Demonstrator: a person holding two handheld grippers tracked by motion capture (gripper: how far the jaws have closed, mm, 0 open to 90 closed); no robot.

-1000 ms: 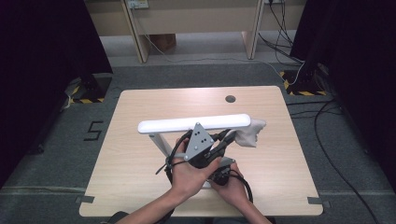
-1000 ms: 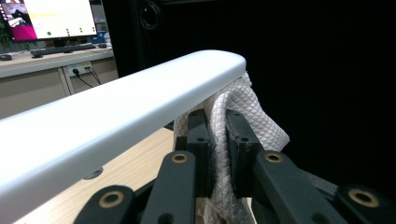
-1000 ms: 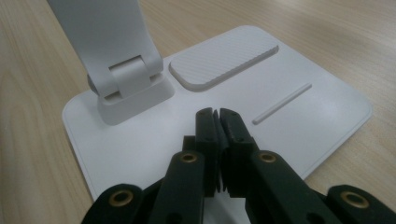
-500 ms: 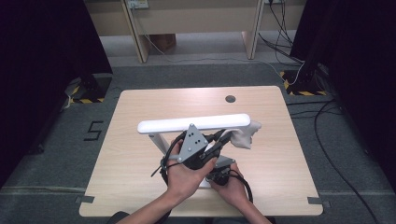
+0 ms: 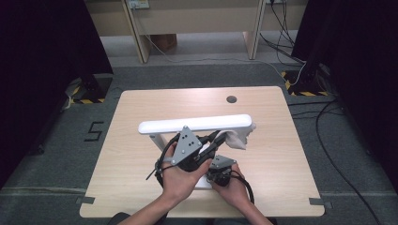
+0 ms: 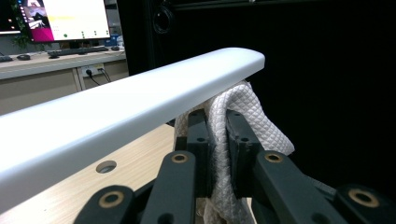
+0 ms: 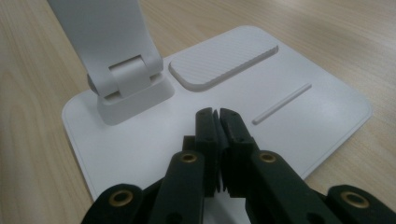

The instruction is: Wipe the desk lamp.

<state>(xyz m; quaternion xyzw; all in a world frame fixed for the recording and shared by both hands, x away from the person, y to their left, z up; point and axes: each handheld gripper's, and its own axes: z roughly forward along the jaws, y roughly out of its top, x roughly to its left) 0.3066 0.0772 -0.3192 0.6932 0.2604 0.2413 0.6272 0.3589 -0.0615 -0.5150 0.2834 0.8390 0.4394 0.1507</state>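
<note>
Left gripper (image 6: 218, 140) is pinching a white cloth (image 6: 243, 116) under the lamp's bar (image 5: 195, 124); right gripper (image 7: 217, 119), jaws closed and empty, is pressing the lamp base (image 7: 303, 116) nearer the person.

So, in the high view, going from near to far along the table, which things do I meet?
right gripper → left gripper → white cloth → lamp bar → round hole in the table.

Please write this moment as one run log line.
left claw: shut on white cloth under lamp bar | right claw: shut, on lamp base
</note>
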